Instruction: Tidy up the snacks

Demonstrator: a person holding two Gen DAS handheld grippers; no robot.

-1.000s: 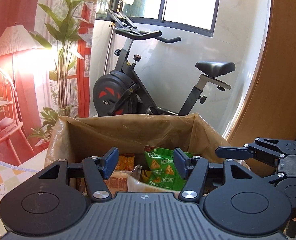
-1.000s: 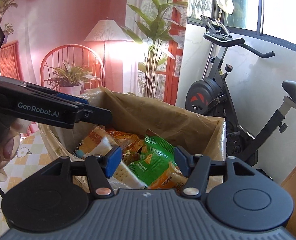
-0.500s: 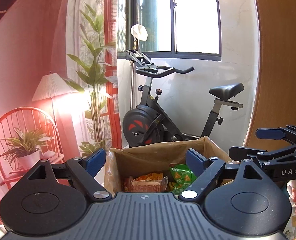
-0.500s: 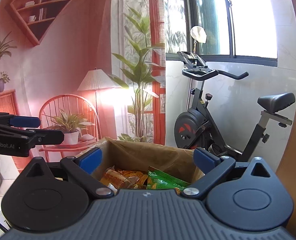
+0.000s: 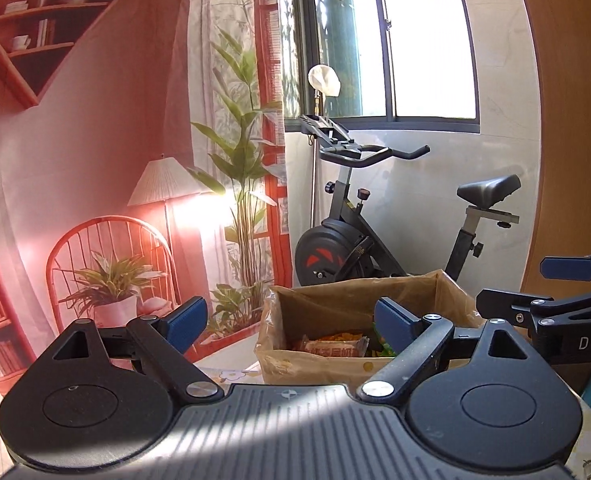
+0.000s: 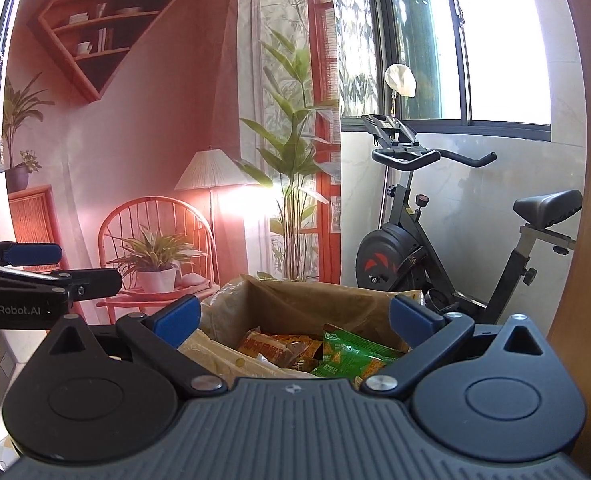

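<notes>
An open cardboard box lined with brown paper holds several snack packets, among them an orange one and a green one. My left gripper hovers short of the box and above it. Its jaws are opening, and nothing is between them. The right gripper reaches in from the right, level with the box rim. In the right wrist view the right gripper stands wide open and holds nothing, above the box with its green packet and orange packet. The left gripper shows at the left edge.
An exercise bike stands behind the box under a window. A printed backdrop with a lamp, a chair and plants hangs to the left. A curved wooden panel rises on the right. The box rests on a flowered check cloth.
Both grippers have drawn back and up from the box, which now looks smaller and lower. Both pairs of jaws have spread from half shut to wide.
</notes>
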